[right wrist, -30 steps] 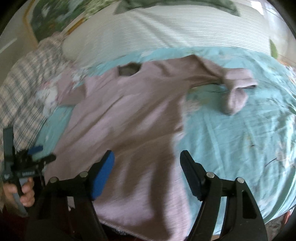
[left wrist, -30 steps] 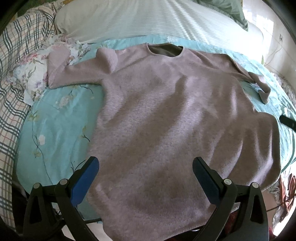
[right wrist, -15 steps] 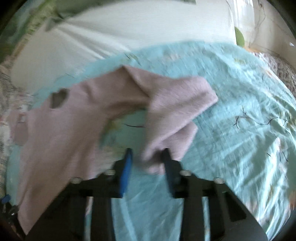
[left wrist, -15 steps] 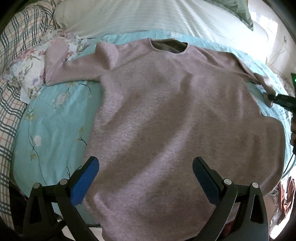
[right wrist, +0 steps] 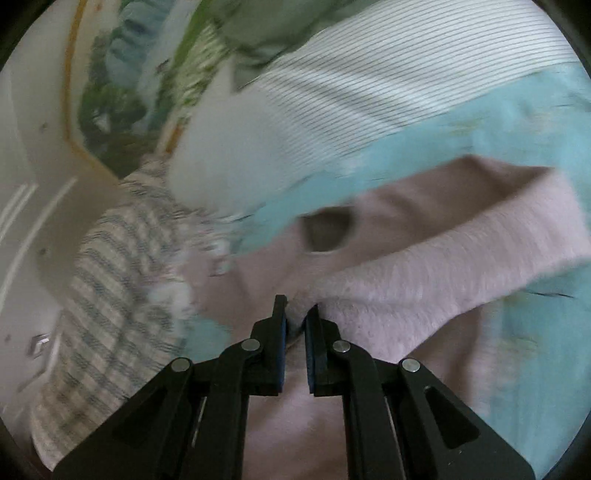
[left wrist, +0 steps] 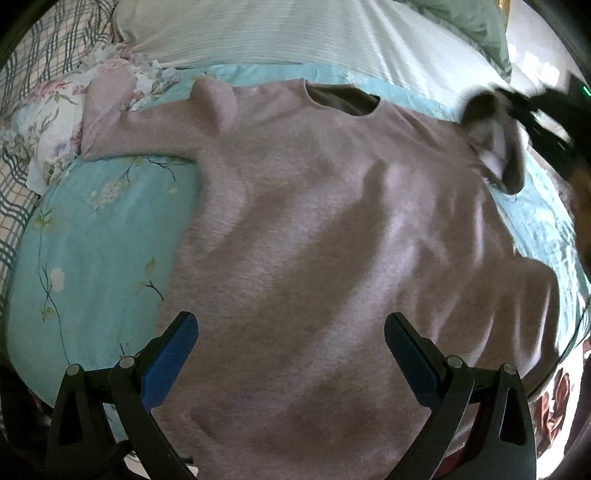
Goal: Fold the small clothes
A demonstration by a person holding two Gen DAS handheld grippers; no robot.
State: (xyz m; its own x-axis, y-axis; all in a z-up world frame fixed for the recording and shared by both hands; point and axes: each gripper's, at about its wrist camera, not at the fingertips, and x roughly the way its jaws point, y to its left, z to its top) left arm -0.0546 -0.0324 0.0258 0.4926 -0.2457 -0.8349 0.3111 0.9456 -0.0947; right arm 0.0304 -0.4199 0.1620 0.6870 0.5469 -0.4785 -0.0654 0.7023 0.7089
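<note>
A fuzzy mauve sweater (left wrist: 332, 240) lies flat, neck away from me, on a turquoise floral bedsheet (left wrist: 92, 251). Its left sleeve (left wrist: 140, 129) stretches out to the left. My left gripper (left wrist: 290, 332) is open and empty above the sweater's lower body. My right gripper (right wrist: 296, 314) is shut on the end of the sweater's right sleeve (right wrist: 443, 266) and holds it lifted over the sweater's body; it shows blurred at the upper right of the left wrist view (left wrist: 535, 114), with the sleeve (left wrist: 491, 136) hanging from it.
A white striped pillow (left wrist: 314, 33) lies beyond the neckline. A plaid blanket (left wrist: 22, 74) and a floral cloth (left wrist: 48, 122) sit at the left. The bed's near edge runs under my left gripper. A wall and a picture frame (right wrist: 110, 92) show in the right wrist view.
My right gripper has closed on the right sleeve's end, lifted it and swung it left over the sweater's body. My left gripper has stayed open over the hem.
</note>
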